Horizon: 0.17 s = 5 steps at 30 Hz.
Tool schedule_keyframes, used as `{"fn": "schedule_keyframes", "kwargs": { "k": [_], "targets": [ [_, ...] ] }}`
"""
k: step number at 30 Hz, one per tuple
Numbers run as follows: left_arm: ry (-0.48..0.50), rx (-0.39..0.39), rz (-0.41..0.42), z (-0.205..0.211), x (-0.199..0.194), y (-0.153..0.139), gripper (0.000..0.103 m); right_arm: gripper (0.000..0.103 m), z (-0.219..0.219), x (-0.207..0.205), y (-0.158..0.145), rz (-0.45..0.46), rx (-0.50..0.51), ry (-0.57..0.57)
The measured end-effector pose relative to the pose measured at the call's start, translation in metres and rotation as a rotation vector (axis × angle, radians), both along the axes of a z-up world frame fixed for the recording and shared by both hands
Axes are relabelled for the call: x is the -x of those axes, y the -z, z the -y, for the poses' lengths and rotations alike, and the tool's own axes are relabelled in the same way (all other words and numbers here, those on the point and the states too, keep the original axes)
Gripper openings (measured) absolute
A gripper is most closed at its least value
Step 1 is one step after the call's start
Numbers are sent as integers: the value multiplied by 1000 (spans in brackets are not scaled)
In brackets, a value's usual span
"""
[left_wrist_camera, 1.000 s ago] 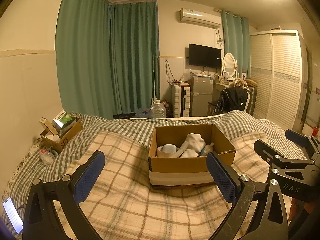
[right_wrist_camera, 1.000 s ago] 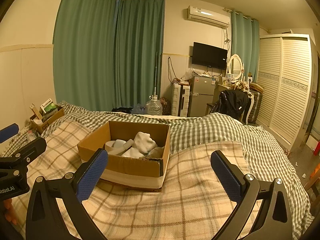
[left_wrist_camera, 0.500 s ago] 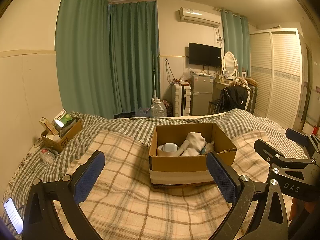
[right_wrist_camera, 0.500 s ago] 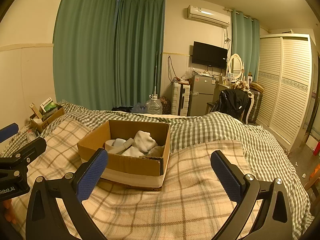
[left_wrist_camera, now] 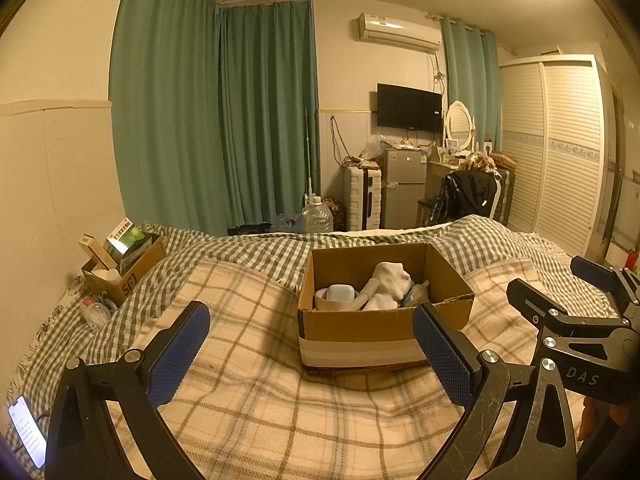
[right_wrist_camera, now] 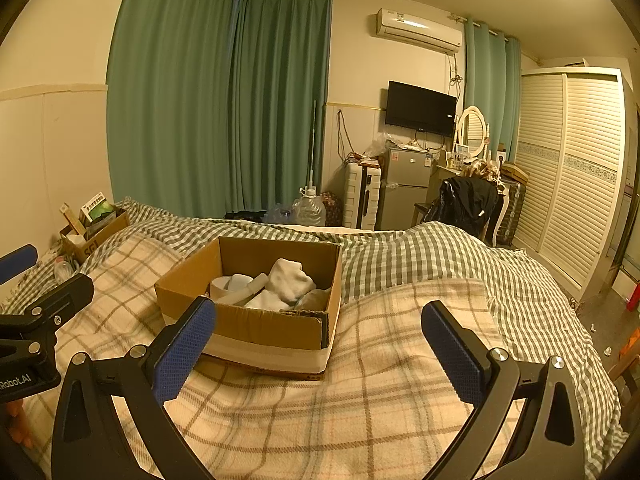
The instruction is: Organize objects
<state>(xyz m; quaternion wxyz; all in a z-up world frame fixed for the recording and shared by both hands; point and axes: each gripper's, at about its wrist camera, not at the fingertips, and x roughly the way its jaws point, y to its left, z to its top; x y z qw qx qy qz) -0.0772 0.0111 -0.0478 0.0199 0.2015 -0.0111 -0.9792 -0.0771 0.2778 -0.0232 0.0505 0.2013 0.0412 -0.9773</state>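
Two hand-held grippers are shown above a bed covered by one beige plaid blanket (left_wrist_camera: pixel 248 400) laid over one green checked quilt (left_wrist_camera: pixel 256 252). The left gripper (left_wrist_camera: pixel 312 344) is seen with its two blue-padded fingers (left_wrist_camera: pixel 178 354) spread wide, nothing between them; the right gripper (right_wrist_camera: pixel 320 344) is likewise spread, with nothing held. Each gripper is also visible at the edge of the other's view. One open cardboard box (left_wrist_camera: pixel 372 328) is set on the blanket, ahead of both grippers and untouched by either. Inside it, one tape roll (left_wrist_camera: pixel 330 304), one pale blue case (left_wrist_camera: pixel 340 293) resting on the roll, one white tube (left_wrist_camera: pixel 370 289) and bunched white cloth (left_wrist_camera: pixel 394 278) can be counted; further contents are partly hidden. A second, smaller carton (left_wrist_camera: pixel 128 268) of packets is seen by the wall at the left, with one clear bottle (left_wrist_camera: pixel 94 312) beside it. One lit phone (left_wrist_camera: pixel 26 432) lies at the lower left edge.
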Motion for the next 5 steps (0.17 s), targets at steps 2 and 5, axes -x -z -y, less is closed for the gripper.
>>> {"fn": "schedule_keyframes", "kwargs": {
  "k": [2,5],
  "targets": [
    [0,3,0,0,0,0,103,103,0,0,0,0,0,0],
    [9,10,3,-1,1,0,103,103,0,0,0,0,0,0]
  ]
}}
